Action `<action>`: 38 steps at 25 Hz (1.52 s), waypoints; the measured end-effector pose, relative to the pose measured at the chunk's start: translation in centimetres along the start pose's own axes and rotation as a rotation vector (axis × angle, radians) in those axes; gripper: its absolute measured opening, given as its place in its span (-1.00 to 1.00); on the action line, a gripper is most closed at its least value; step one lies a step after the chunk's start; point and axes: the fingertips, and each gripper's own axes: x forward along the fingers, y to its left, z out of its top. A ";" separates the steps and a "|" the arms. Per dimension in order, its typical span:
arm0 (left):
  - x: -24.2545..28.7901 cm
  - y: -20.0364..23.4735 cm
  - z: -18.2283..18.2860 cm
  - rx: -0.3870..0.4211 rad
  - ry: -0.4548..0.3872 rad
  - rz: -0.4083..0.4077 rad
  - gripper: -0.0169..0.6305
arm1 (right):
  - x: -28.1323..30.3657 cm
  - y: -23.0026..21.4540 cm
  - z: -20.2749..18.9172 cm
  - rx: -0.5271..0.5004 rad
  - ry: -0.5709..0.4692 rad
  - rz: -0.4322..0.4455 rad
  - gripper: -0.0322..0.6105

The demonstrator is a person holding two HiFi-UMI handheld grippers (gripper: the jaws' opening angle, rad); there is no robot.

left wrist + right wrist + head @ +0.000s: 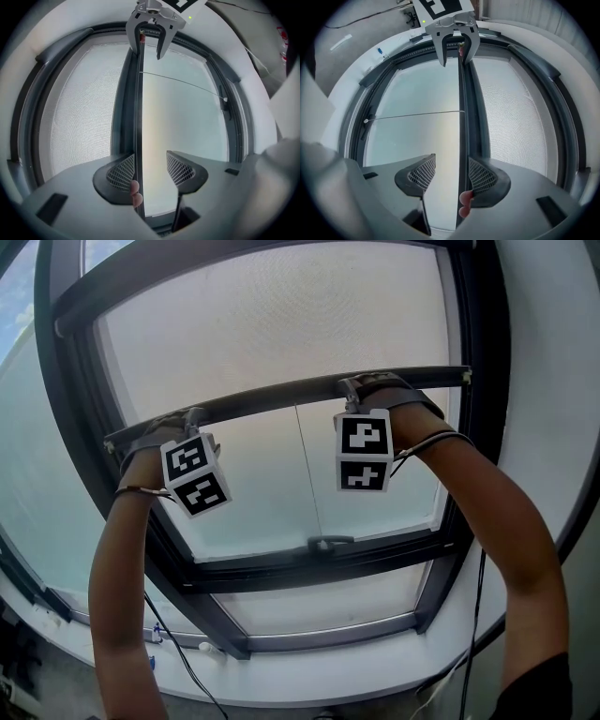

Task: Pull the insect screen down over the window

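Observation:
The insect screen's grey mesh [281, 315] covers the upper part of the window, and its dark bottom bar [281, 395] runs slanted across the pane. My left gripper [187, 418] straddles the bar near its left end. In the left gripper view the jaws [151, 157] stand open, the bar [138, 117] lying against the left pad [122, 171] with a gap to the other. My right gripper [361, 388] straddles the bar further right, also open [452, 158], with the bar [462, 117] against its right pad [483, 176]. Fingertips [464, 201] show behind the bar.
A thin pull cord [300, 474] hangs from the bar towards the window handle [330, 543]. The dark window frame [66, 427] surrounds the pane. A white sill [281, 681] below carries small items and cables [178, 652]. Bare frosted glass [272, 493] lies below the bar.

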 end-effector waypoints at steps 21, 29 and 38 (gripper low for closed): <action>2.1 -9.9 0.5 -0.034 -0.007 -0.099 -0.29 | 0.8 10.1 0.5 0.027 -0.039 0.151 -0.22; 2.7 -15.3 0.6 -0.034 -0.009 -0.163 -0.30 | 0.9 15.5 1.0 0.035 -0.051 0.198 -0.22; 4.1 -21.2 1.2 -0.040 -0.011 -0.191 -0.31 | 1.6 21.7 0.9 0.042 -0.065 0.237 -0.22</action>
